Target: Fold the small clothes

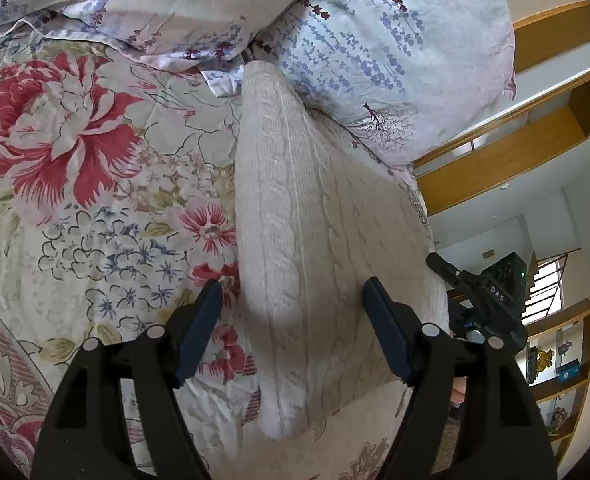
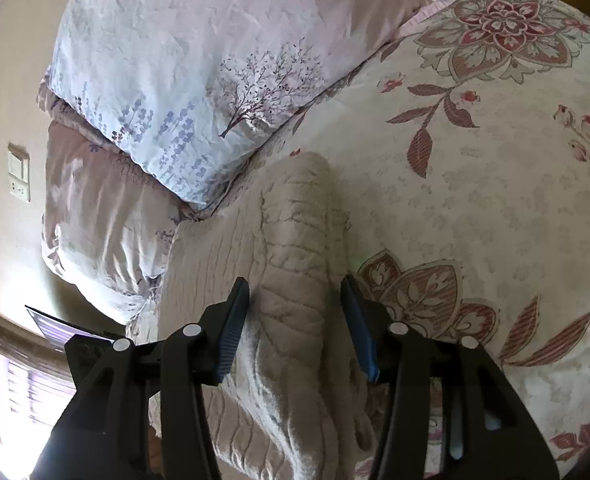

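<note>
Left gripper (image 1: 291,304) fingers spread over knit sweater (image 1: 295,208) | right gripper (image 2: 295,300) fingers apart astride it | long axis toward pillows (image 1: 395,40)

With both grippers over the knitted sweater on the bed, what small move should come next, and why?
Probably close the right gripper on the raised fold of the cream knitted sweater: the fold sits between its fingers, but they do not seem to press it yet. The left gripper stands wide open above the cloth, holding nothing.

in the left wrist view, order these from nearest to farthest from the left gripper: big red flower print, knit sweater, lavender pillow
1. knit sweater, between the left gripper fingers
2. big red flower print, up left on the quilt
3. lavender pillow, top right
</note>
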`<state>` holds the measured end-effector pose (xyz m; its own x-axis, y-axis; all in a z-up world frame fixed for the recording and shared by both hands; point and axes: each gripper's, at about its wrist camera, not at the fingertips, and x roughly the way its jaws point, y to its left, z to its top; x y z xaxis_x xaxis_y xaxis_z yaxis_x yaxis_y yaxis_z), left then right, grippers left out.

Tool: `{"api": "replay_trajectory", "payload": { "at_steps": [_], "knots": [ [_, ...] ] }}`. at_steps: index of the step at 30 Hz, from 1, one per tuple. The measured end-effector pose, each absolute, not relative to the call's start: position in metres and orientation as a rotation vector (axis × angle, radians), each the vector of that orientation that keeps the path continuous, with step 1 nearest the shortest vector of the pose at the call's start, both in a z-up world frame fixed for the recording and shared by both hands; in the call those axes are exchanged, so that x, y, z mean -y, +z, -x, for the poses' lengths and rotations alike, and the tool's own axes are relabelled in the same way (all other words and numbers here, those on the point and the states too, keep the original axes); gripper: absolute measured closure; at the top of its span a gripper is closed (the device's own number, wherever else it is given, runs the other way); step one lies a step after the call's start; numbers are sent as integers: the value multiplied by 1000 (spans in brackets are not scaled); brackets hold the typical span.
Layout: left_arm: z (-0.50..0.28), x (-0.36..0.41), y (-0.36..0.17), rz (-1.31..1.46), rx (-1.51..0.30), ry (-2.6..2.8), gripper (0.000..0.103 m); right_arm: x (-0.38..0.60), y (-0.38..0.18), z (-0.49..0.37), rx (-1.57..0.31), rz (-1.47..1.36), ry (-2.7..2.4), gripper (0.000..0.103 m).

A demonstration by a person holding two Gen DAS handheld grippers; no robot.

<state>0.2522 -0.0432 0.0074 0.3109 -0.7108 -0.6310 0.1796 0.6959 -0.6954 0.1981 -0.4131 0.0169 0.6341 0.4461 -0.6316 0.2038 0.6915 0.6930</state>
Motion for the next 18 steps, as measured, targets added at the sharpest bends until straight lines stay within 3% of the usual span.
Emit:
{"api": "replay_trajectory", "payload": {
  "at_steps": [2, 3, 8, 12, 18],
  "knots": [
    [-250, 42, 7, 565, -1106, -633, 30, 408, 22, -199, -882, -759, 152, 83],
    [-249, 41, 6, 563, -1104, -635, 30, 405, 28, -197, -854, -725, 144, 92],
    [-251, 43, 4, 562, -1103, -639, 30, 400, 56, -196, -736, -619, 115, 94],
    [-252, 47, 3, 559, -1109, -645, 30, 394, 39, -210, -832, -483, -18, 94],
    [-252, 51, 0, 555, -1114, -648, 30, 401, 20, -213, -883, -519, -49, 94]
  ]
}}
